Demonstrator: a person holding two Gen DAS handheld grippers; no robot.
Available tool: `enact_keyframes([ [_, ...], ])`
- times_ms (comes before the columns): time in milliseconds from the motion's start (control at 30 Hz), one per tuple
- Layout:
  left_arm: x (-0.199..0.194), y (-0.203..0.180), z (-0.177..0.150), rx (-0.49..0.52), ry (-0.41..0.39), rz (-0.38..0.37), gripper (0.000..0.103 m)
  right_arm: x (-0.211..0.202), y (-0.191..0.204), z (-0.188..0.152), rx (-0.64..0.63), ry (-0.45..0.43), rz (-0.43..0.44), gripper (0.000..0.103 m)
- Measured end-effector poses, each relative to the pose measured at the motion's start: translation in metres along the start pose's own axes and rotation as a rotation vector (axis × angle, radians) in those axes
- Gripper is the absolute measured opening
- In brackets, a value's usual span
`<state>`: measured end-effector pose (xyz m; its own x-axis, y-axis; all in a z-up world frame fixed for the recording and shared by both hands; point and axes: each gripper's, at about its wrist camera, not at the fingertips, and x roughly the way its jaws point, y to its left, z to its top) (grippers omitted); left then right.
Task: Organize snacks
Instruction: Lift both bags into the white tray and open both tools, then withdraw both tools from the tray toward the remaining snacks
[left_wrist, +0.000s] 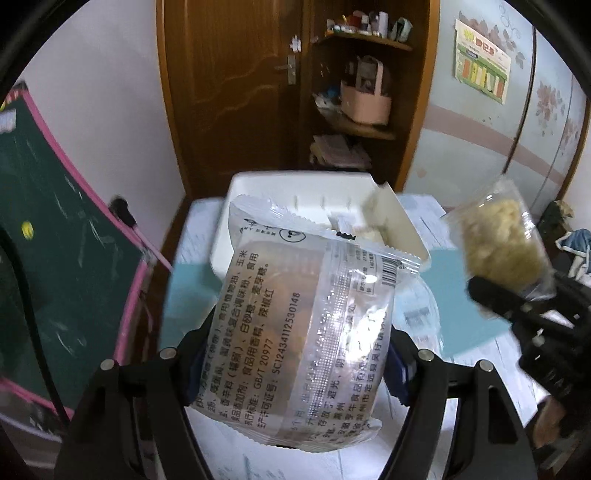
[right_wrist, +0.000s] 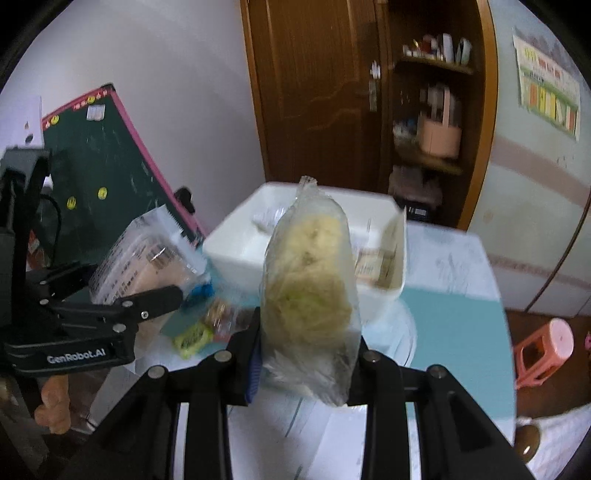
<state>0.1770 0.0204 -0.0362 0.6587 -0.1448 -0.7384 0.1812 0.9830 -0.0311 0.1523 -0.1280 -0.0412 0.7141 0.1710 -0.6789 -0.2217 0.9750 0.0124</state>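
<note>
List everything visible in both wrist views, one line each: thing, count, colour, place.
printed snack packet: 1, clear with pale filling, clamped in the left gripper
yellowish snack packet: 1, clear with yellow-green crumbly filling, clamped in the right gripper
bin: 1, white, on the table ahead, some packets inside
small loose snacks: a few, yellow-green, blue and mixed, on the table beside the bin
table: 1, white and light blue
chalkboard: 1, green with pink frame, leaning at the left
door: 1, brown wood, behind
corner shelves: 1 set, brown, cluttered
stool: 1, pink, on the floor at the right
left gripper: 1, black
right gripper: 1, black
</note>
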Motion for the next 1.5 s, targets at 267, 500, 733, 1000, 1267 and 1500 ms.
enact_keyframes([
  [267, 0.005, 0.004, 0.086, 0.000, -0.086, 0.050, 0.076, 0.010, -0.019, 0.080, -0.003, -0.087, -0.049, 0.032],
  [500, 0.044, -0.001, 0.129, 0.004, -0.073, 0.057, 0.076, 0.055, -0.037, 0.127, 0.027, -0.066, -0.074, 0.032],
  [733, 0.094, 0.012, 0.140, -0.035, -0.040, 0.044, 0.098, 0.118, -0.051, 0.128, 0.020, 0.031, -0.105, 0.039],
  [1000, 0.130, 0.024, 0.130, -0.071, 0.049, 0.037, 0.100, 0.141, -0.064, 0.116, 0.030, 0.042, -0.124, 0.088],
  [1267, 0.105, 0.010, 0.129, -0.024, 0.007, 0.042, 0.103, 0.130, -0.063, 0.115, 0.019, 0.029, -0.134, 0.090],
  [1500, 0.076, -0.001, 0.116, 0.007, 0.005, 0.018, 0.103, 0.103, -0.051, 0.109, 0.004, 0.006, -0.142, 0.090],
])
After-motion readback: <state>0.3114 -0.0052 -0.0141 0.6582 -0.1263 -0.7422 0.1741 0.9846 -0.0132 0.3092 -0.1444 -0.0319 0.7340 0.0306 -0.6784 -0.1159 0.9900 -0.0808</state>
